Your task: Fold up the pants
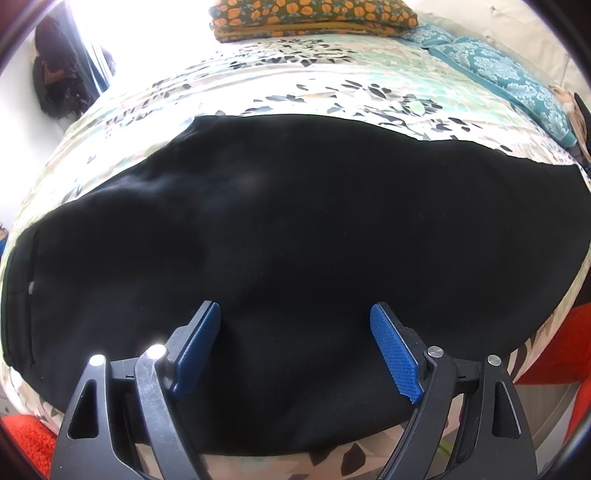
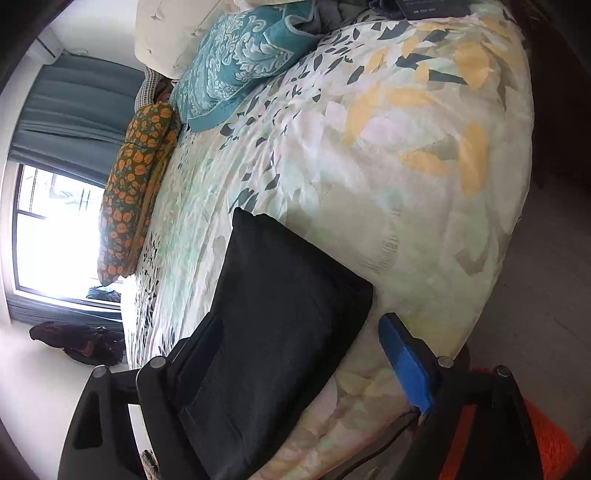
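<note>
The black pants (image 1: 277,229) lie flat across the floral bedspread (image 1: 295,85), waistband at the left. My left gripper (image 1: 295,314) is open just above the pants' near edge, blue pads (image 1: 393,350) apart, nothing between them. In the right wrist view one end of the pants (image 2: 280,317) lies on the bed near its edge. My right gripper (image 2: 295,332) is open over that end; the right blue pad (image 2: 406,365) shows, and the cloth covers the left finger's pad.
An orange floral folded quilt (image 1: 314,16) and teal pillows (image 1: 509,81) lie at the far side of the bed. An orange rug (image 2: 543,443) lies on the floor below the bed edge. A window (image 2: 55,236) and dark bags (image 2: 81,343) are at the left.
</note>
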{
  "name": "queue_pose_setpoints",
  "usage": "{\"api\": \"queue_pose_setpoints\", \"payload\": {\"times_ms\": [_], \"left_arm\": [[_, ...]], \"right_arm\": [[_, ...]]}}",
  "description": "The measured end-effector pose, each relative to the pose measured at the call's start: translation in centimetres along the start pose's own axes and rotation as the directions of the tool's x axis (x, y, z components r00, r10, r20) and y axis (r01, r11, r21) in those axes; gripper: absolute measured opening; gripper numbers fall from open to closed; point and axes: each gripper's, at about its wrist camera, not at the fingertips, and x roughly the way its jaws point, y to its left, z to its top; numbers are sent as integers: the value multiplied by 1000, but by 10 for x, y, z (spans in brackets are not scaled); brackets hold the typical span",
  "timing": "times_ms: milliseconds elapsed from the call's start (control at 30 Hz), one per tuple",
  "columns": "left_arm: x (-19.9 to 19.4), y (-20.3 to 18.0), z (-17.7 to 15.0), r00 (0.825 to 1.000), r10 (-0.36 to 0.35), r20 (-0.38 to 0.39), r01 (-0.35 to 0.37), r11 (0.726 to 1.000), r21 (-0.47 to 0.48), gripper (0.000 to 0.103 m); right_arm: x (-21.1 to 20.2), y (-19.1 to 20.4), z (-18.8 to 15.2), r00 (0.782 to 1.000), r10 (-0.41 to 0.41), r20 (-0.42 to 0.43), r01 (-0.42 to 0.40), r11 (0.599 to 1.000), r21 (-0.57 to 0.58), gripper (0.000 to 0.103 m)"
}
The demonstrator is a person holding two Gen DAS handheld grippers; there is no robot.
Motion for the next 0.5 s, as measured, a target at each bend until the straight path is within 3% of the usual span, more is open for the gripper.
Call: {"api": "queue_pose_setpoints", "payload": {"times_ms": [67, 133, 167, 200, 300, 400, 500], "left_arm": [[0, 0, 0, 1000, 1, 2, -1, 1000, 1, 86], [1, -1, 0, 1000, 2, 2, -2, 1000, 1, 86], [0, -1, 0, 1000, 1, 1, -1, 1000, 1, 86], [0, 0, 1, 1000, 0, -5, 0, 1000, -3, 86], [-10, 1, 4, 1000, -4, -19, 3, 999, -37, 84], [-21, 1, 3, 999, -45, 6, 45, 998, -42, 84], [-11, 4, 3, 999, -38, -35, 36, 997, -63, 84]], "right_arm": [[7, -1, 1, 1000, -26, -11, 26, 1000, -2, 75], [9, -5, 3, 998, -63, -13, 63, 998, 11, 62], [7, -11, 3, 996, -91, -4, 91, 995, 29, 35], [6, -18, 2, 998, -70, -3, 70, 996, 60, 26], [-5, -17, -2, 999, -40, 27, 39, 998, 49, 21], [-19, 1, -8, 997, -11, 71, 13, 999, -37, 19], [-29, 24, -17, 995, 10, 94, 2, 992, -128, 17]]}}
